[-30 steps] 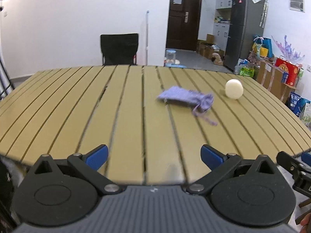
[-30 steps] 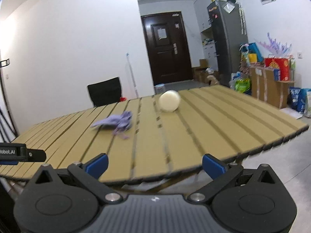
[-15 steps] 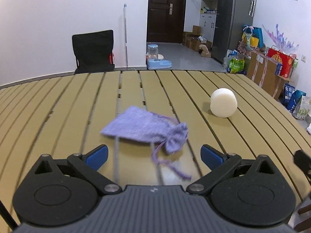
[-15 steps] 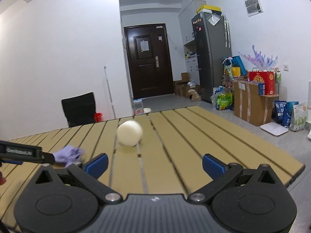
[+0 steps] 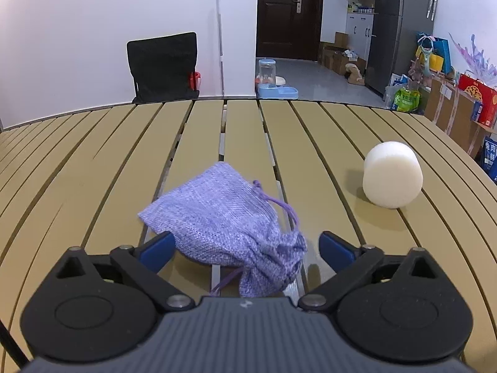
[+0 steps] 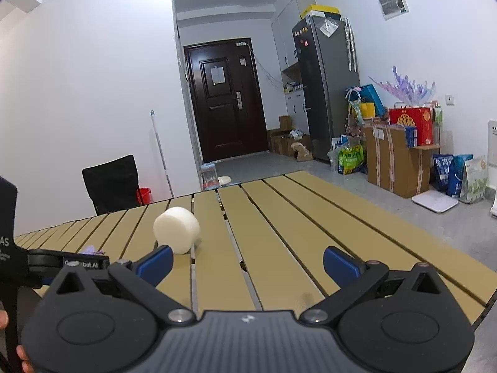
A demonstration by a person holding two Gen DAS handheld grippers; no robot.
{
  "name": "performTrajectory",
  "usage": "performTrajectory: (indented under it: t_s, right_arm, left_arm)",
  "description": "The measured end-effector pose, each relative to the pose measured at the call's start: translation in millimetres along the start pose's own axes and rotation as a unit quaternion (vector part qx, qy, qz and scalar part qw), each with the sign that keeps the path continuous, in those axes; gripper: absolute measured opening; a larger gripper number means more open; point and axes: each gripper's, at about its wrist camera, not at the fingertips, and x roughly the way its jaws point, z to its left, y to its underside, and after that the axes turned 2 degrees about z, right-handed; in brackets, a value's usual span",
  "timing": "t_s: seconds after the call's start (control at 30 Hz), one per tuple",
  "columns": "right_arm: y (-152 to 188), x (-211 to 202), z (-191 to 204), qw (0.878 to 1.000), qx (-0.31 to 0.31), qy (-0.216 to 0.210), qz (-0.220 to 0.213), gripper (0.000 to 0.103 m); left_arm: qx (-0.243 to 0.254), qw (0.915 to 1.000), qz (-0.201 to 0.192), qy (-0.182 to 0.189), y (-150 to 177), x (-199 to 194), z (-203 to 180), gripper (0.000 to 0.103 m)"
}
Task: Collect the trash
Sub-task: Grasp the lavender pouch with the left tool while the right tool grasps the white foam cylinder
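Straddling the purple drawstring pouch [image 5: 230,227], the left gripper [image 5: 245,245] is being held with its jaws apart, having just been closing a little; the left blue fingertip [image 5: 157,250] is seen at the cloth's edge, whether touching cannot be told, while the right one is standing clear. The right gripper [image 6: 247,262] is being held wide open over the slatted table [image 6: 310,214] with nothing between its fingers. The white foam cylinder [image 6: 176,229] is lying on its side beyond its left fingertip, apart from the pouch.
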Motion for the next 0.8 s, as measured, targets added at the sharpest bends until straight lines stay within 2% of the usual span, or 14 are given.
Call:
performTrajectory:
  t_s: [0.03,0.07,0.1,0.13,0.23,0.3,0.37,0.5,0.8]
  right_arm:
    - [1,1,1,1.000,0.002,0.000,0.002,0.103]
    - [2,2,2,1.000,0.002,0.000,0.004,0.103]
    - [2,2,2,1.000,0.003,0.000,0.004,0.103]
    - [3,2,2,1.000,0.003,0.000,0.004,0.103]
    - [3,2,3,1.000,0.003,-0.002,0.004,0.103]
    - [4,1,3,1.000,0.003,-0.002,0.005,0.103]
    - [3,3,5,1.000,0.004,-0.004,0.006,0.103]
    - [4,6,12,1.000,0.000,-0.009,0.013,0.103]
    - [-11,14,47,0.999,-0.032,-0.030,0.013,0.103]
  left_arm:
    - [0.000,1.0000,0.002,0.000,0,0,0,0.088]
    - [-0.002,1.0000,0.006,0.001,1,1,1,0.077]
    - [-0.004,0.9999,0.013,0.005,1,2,3,0.072]
    - [-0.006,0.9999,0.014,0.008,2,2,4,0.072]
    - [-0.014,0.9998,0.009,0.014,4,-3,9,0.057]
    - [-0.018,0.9996,0.009,0.021,4,-6,13,0.039]
    - [-0.021,0.9991,0.010,0.034,4,-8,18,0.029]
    - [-0.025,0.9985,0.002,0.049,1,-15,29,0.025]
    - [-0.021,0.9967,-0.056,0.055,-19,-54,61,0.026]
